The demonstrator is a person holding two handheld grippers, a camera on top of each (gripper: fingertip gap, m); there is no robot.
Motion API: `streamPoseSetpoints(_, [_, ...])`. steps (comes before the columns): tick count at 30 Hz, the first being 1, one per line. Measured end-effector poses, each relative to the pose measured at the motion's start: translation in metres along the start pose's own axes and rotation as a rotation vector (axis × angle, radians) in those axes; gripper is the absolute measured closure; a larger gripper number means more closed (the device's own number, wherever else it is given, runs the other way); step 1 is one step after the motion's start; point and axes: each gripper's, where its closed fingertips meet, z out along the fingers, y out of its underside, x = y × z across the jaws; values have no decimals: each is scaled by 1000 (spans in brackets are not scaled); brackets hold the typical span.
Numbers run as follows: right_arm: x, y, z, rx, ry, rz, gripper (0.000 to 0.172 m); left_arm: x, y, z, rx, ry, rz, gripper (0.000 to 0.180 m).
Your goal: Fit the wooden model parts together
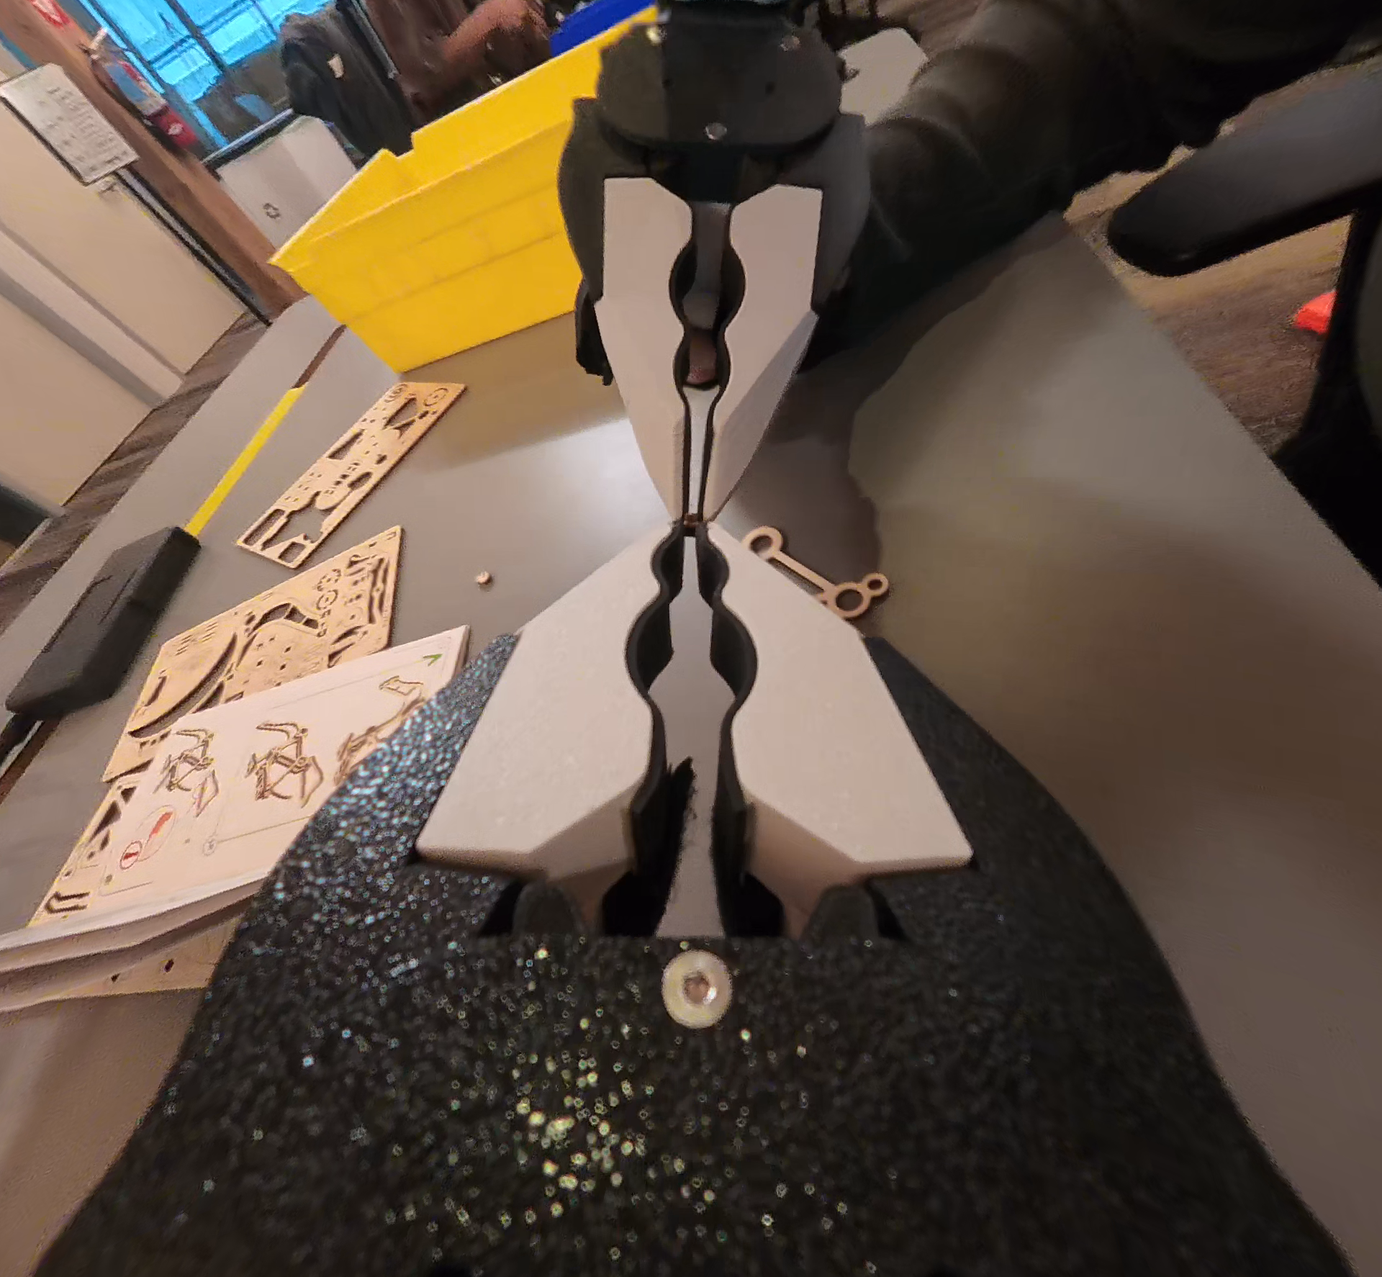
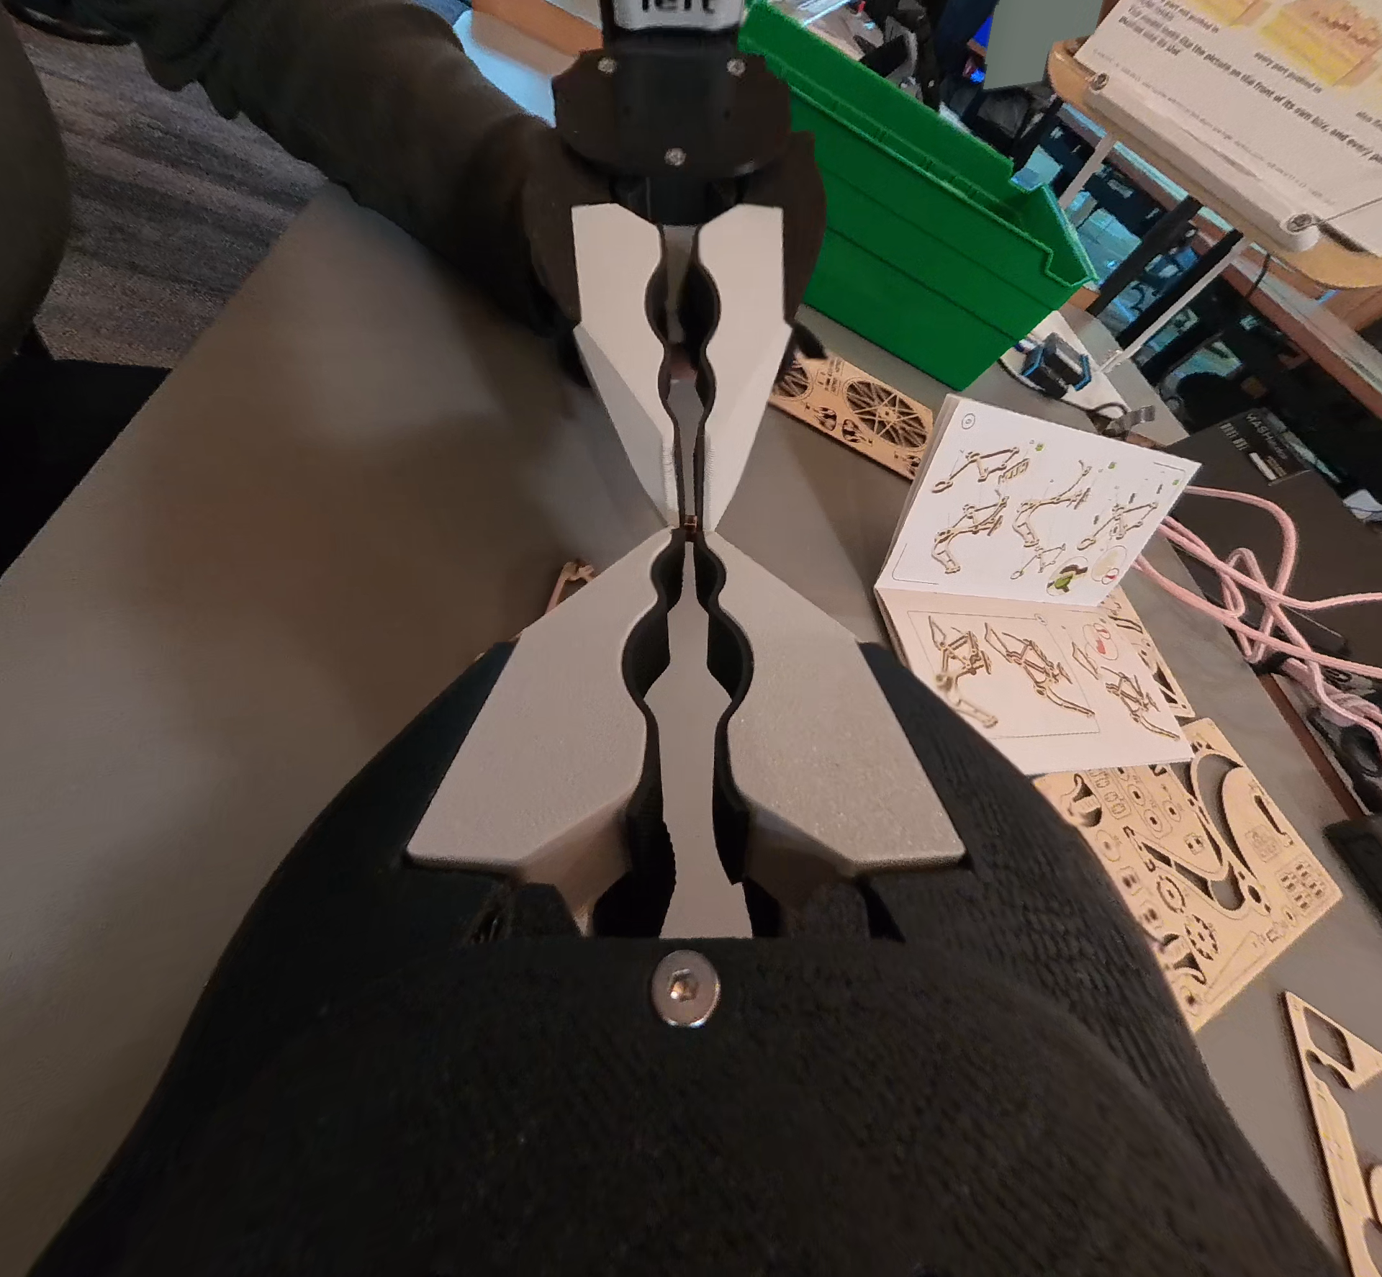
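While both grippers meet tip to tip at the centre of each frame, a tiny brown wooden piece sits pinched right where their tips converge. The left gripper rises from the bottom of the left wrist view with its tips drawn together on that piece; the right gripper does the same in its own view, and each appears in the other's view coming down from the top centre, held by a dark-gloved hand. Which gripper carries the piece's weight cannot be told.

On the grey table, a flat wooden link with ringed ends lies just right of the tips. A small wooden peg lies to the left, near the perforated wooden sheets at middle left. An open instruction booklet lies at the right of the right wrist view. A yellow bin stands at upper left, and a green bin at upper right.
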Motion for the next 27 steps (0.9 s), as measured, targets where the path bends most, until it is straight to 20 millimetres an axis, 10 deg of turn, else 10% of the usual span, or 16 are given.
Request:
streamPoseSetpoints(11, [30,-55,-29,518,71,450,167,-26,-65,-28,502,-85,-382,180])
streamPoseSetpoints(27, [29,-59,-29,603,-31,648,171,-25,-64,-20,594,35,-615,180])
